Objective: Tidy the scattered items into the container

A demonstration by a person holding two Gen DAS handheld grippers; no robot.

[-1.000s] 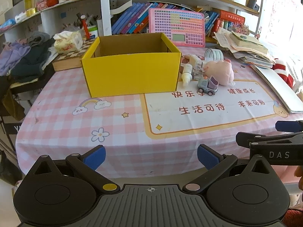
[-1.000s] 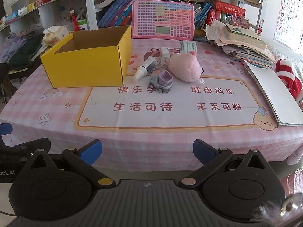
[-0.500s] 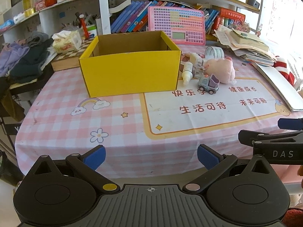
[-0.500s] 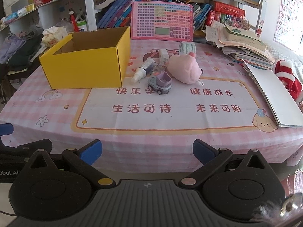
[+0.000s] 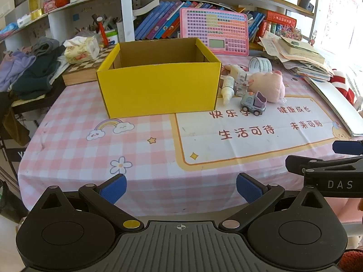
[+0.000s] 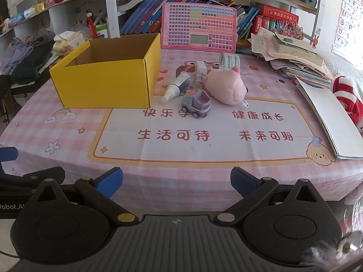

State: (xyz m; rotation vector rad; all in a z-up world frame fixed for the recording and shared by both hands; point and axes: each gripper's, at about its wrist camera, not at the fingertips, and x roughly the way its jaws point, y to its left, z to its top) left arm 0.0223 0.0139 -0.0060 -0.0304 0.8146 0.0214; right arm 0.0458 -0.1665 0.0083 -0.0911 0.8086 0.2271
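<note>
An open yellow cardboard box (image 5: 158, 86) (image 6: 106, 83) stands on the table, and what I see of its inside is bare. To its right lie a pink plush toy (image 5: 268, 86) (image 6: 226, 87), a grey and purple toy truck (image 5: 253, 103) (image 6: 197, 104), a white bottle (image 5: 227, 88) (image 6: 175, 87), a small white box (image 6: 201, 68) and a roll of tape (image 5: 260, 64) (image 6: 229, 61). My left gripper (image 5: 181, 188) hangs open at the table's near edge, nothing in it. My right gripper (image 6: 177, 182) is open too, well short of the toys.
Pink checked cloth with a printed mat (image 6: 204, 133) covers the table. A pink keyboard toy (image 6: 198, 29) leans on shelves of books behind. Stacked papers (image 6: 299, 61) and a white board (image 6: 329, 113) fill the right side. Clothes (image 5: 29, 68) pile at left.
Both grippers have drifted slightly forward, and the box and toys sit a little lower in both views. Nothing was picked up or moved.
</note>
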